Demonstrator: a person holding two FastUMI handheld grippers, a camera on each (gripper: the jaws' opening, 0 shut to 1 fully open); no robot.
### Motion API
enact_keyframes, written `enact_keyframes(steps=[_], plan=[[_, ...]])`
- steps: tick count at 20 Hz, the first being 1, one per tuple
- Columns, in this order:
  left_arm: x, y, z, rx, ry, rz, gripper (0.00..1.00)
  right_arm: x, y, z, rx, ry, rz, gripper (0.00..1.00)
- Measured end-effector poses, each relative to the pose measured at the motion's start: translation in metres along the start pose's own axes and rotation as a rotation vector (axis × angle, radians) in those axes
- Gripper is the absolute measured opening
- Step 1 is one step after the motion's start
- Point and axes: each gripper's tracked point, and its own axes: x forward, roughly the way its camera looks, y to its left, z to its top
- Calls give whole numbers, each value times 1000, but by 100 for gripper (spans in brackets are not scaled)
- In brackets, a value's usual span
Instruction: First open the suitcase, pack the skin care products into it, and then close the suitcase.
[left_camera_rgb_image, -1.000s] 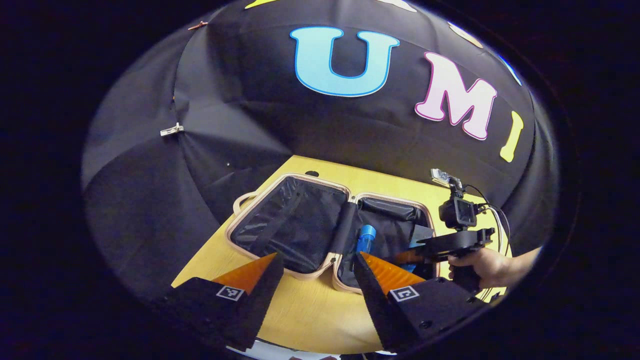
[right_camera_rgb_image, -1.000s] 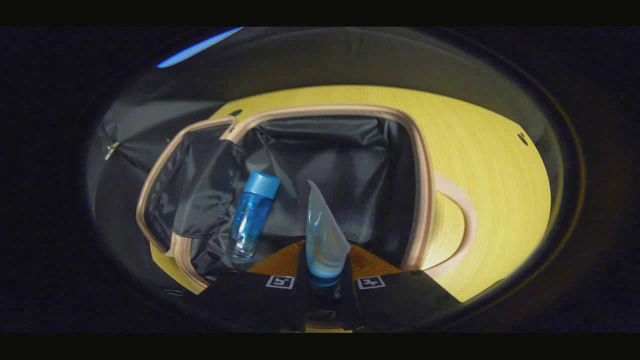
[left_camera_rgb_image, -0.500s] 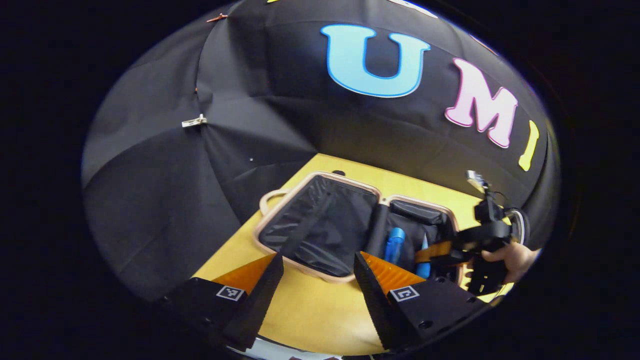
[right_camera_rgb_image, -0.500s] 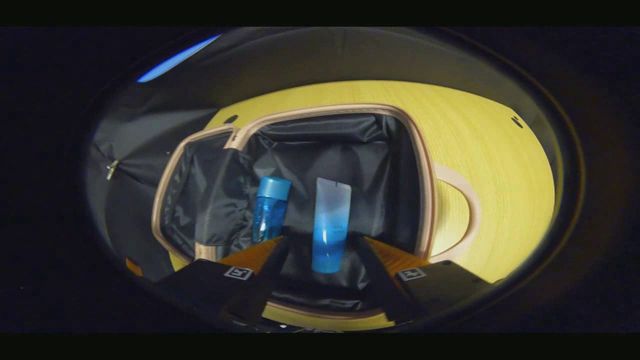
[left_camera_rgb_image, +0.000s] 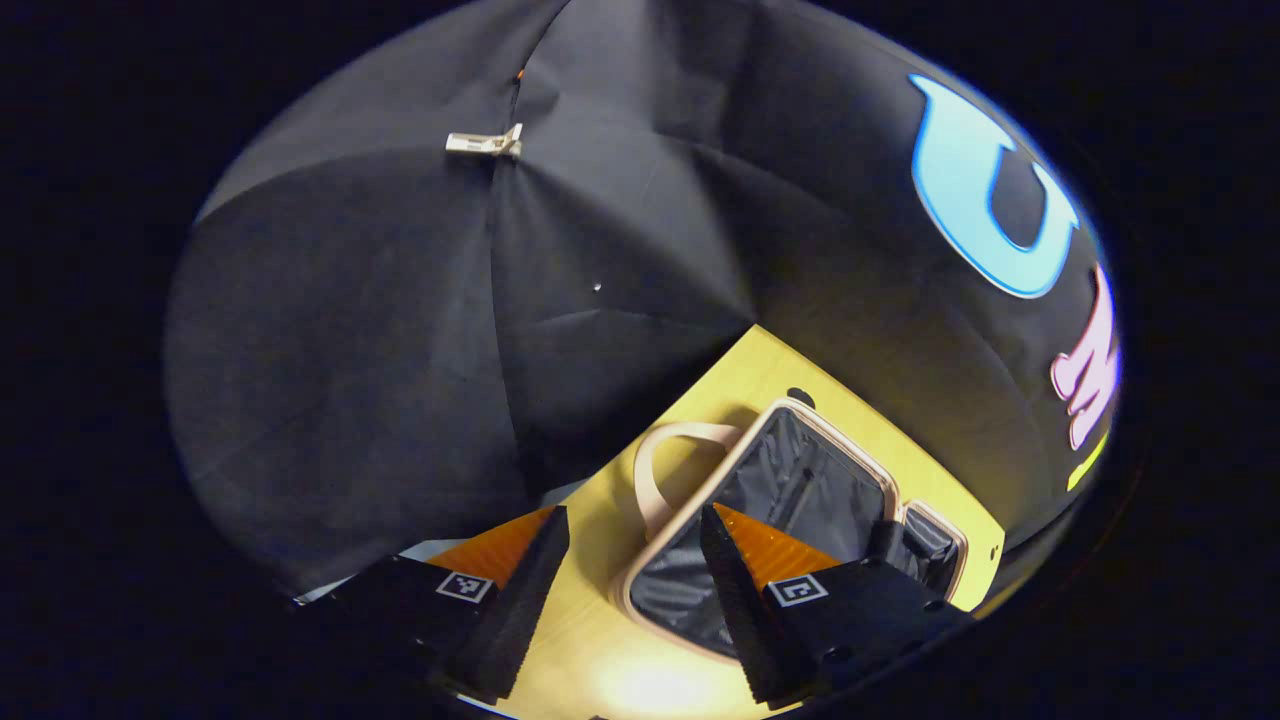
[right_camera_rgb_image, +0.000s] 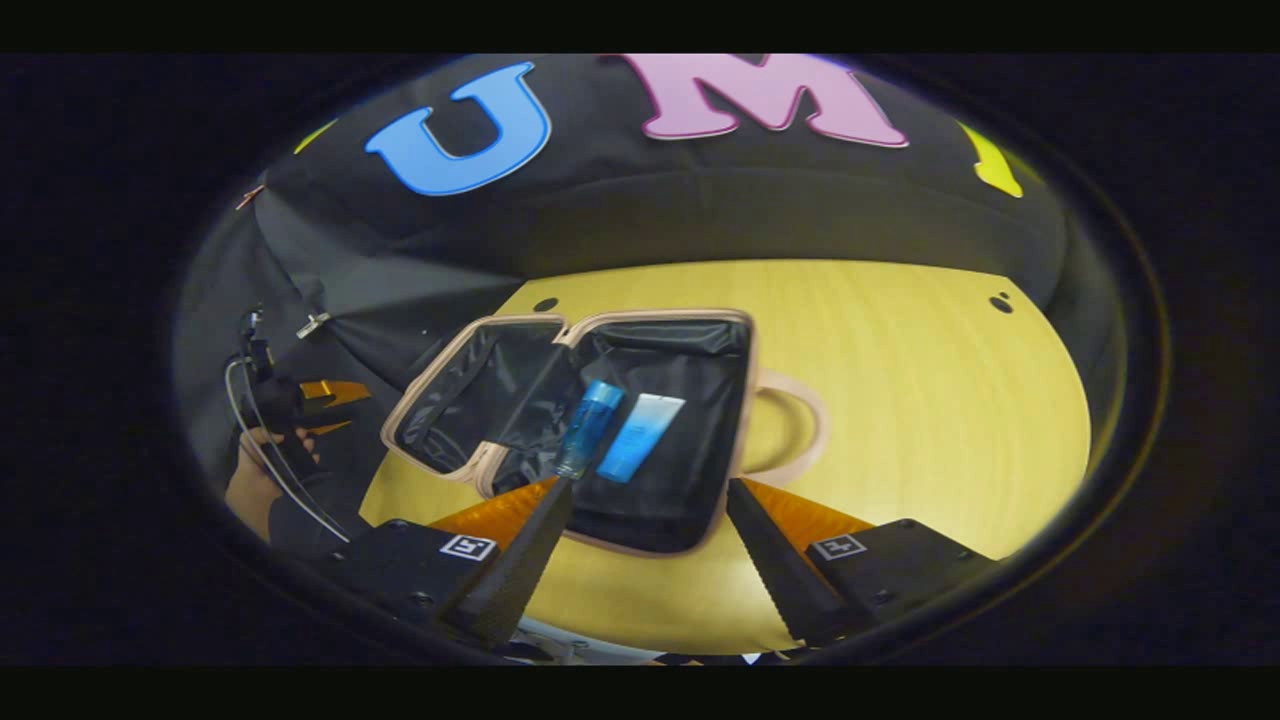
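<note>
The beige suitcase (right_camera_rgb_image: 747, 400) lies open flat on the wooden table (right_camera_rgb_image: 920, 400), black lining up. In its right half rest a blue-capped clear bottle (right_camera_rgb_image: 590, 425) and a pale blue tube (right_camera_rgb_image: 640, 438), side by side. My right gripper (right_camera_rgb_image: 650, 560) hovers open in front of that half, holding nothing. In the left gripper view the suitcase's other half (left_camera_rgb_image: 800, 480) and its looped handle (left_camera_rgb_image: 665, 465) sit just beyond my open left gripper (left_camera_rgb_image: 630, 590). That left gripper (right_camera_rgb_image: 335, 408) also appears far left in the right gripper view, held by a hand (right_camera_rgb_image: 250, 485).
The black cloth wall closes the table's back and left sides, pinned with a clip (left_camera_rgb_image: 485, 143). Small dark holes (right_camera_rgb_image: 1000, 300) mark the tabletop near its far edge. Bare wood (right_camera_rgb_image: 950, 450) lies right of the suitcase, and a second handle (right_camera_rgb_image: 800, 430) sticks out toward it.
The right gripper opened, left the tube lying in the suitcase beside the bottle, and pulled back and up. The left gripper swung left, now facing the suitcase's left half and handle.
</note>
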Motion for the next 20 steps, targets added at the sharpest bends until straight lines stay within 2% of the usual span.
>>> enact_keyframes(steps=[4, 7, 11, 14, 16, 17, 18, 19, 20], plan=[[50, 8, 11, -77, 55, -6, 81, -42, -52, 17, 121, -109, -95, 98], [81, 10, 5, -164, 123, -4, 76, -62, -84, 10, 110, -89, -150, 98], [104, 19, -8, -281, 194, -6, 74, -90, -117, -6, 98, -59, -227, 98], [112, 7, -10, -450, 216, -83, 69, -95, -124, -8, 151, -57, -242, 98], [110, 4, -9, -514, 214, -124, 59, -97, -128, -13, 139, -51, -253, 98], [111, 5, -9, -526, 217, -139, 60, -96, -127, -17, 131, -45, -252, 98], [110, 5, -9, -522, 214, -134, 39, -96, -126, -21, 124, -36, -249, 98], [108, 5, -5, -503, 208, -144, 28, -97, -125, -24, 121, -26, -246, 98], [106, 2, -4, -474, 195, -153, 33, -96, -124, -25, 122, -24, -241, 98]])
